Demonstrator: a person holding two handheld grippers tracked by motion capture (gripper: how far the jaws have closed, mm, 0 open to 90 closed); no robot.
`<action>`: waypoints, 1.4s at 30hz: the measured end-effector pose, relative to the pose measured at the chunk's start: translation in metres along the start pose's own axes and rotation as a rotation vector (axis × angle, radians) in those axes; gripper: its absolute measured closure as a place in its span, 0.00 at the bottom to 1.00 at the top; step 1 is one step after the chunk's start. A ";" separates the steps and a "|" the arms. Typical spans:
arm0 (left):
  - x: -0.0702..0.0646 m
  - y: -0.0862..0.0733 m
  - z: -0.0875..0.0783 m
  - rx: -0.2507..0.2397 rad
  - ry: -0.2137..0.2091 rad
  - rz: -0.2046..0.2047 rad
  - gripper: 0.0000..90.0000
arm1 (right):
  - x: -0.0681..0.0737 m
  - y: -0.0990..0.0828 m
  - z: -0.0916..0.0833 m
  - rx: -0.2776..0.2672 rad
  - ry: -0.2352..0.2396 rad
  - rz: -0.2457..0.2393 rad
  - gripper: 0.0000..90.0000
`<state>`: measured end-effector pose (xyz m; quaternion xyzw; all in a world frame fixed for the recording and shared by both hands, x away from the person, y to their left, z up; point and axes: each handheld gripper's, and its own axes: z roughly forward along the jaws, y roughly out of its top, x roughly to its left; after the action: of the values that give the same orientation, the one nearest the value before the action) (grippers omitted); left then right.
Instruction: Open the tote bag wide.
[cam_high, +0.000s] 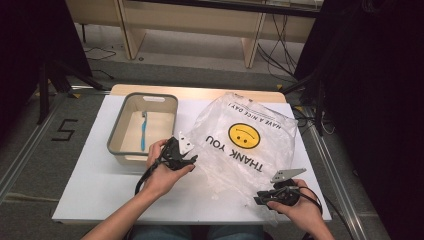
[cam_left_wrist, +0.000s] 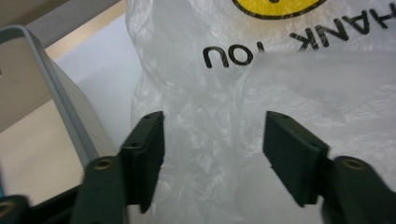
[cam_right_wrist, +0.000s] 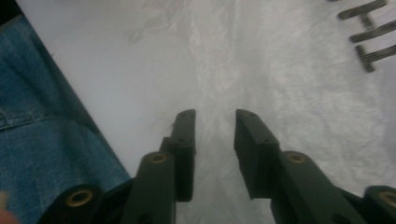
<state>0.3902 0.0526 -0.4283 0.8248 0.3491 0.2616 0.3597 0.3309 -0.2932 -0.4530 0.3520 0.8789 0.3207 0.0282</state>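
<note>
Plastic bag (cam_high: 245, 145) with a yellow smiley face and "THANK YOU / HAVE A NICE DAY" printed on it is lying crumpled on the white table (cam_high: 100, 185), right of centre, print facing away from the person.

Left gripper (cam_high: 187, 159) sits at the bag's left edge, just beside the grey bin (cam_high: 116, 131). In the left gripper view its jaws are spread wide, with wrinkled bag film showing in the gap behind them, but the pads (cam_left_wrist: 148, 144) aren't pinching anything as far as I can see.

Right gripper (cam_high: 261, 197) is down at the near right corner of the bag. Its jaws are only partly apart in the right gripper view, a narrow gap with bag film lying under it. Doesn't look like it's got hold of the plastic, though the film is thin enough that it's hard to be sure.

Bin holds a blue toothbrush (cam_high: 144, 131) lying lengthwise on its floor. Jeans (cam_right_wrist: 42, 140) show past the table edge in the right gripper view.
</note>
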 end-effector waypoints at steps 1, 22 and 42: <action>0.000 0.001 -0.004 -0.008 -0.009 0.001 0.36 | -0.001 0.000 -0.001 -0.020 -0.014 0.000 0.71; 0.001 -0.053 -0.041 -0.037 -0.138 0.039 0.23 | -0.013 0.016 -0.007 -0.297 -0.163 0.008 0.45; -0.009 -0.073 -0.045 -0.047 -0.108 0.052 0.26 | -0.009 0.038 0.014 -0.301 -0.158 -0.037 0.46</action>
<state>0.3257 0.1006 -0.4589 0.8380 0.3013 0.2340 0.3902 0.3645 -0.2705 -0.4431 0.3516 0.8224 0.4193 0.1555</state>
